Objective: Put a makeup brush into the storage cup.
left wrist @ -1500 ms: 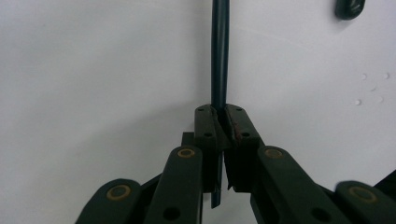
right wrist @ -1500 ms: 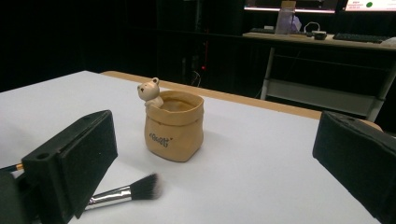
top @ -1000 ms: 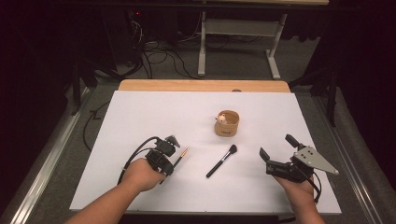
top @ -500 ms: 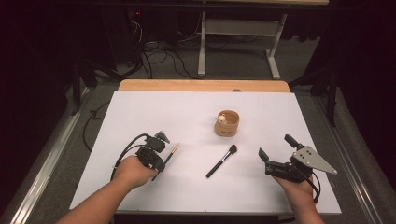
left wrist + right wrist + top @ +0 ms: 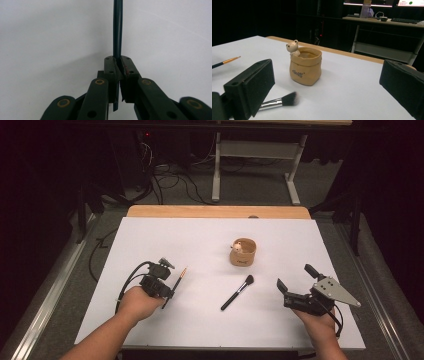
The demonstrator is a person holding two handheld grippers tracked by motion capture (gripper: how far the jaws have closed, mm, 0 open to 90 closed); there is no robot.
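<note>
A white sheet (image 5: pixel 210 250) covers the table, with a strip of bare wood along its far edge and a dark room with cables and desk legs beyond. A thin paintbrush (image 5: pixel 176 284) with a dark handle and a gold ferrule lies toward the left of the sheet, its tip pointing away from the person and slightly right. The left gripper (image 5: pixel 167 296) is closed on the handle of this paintbrush; in the left gripper view the two jaws are pressed together with the dark handle (image 5: pixel 117 30) clamped between them and running straight ahead over the white surface. The left hand (image 5: pixel 137 302) holds this gripper near the front-left of the sheet. Near the centre lies a makeup brush (image 5: pixel 238 292) with a black handle and dark bristles, pointing toward a tan bag-shaped pot (image 5: pixel 243 252) that stands upright farther back, with a small bear figure (image 5: pixel 293 47) at its rim. The right gripper (image 5: pixel 295 282), held by the right hand (image 5: pixel 320 322) at the front-right, has its jaws wide apart and holds nothing; the pot is visible between them in the right gripper view.
</note>
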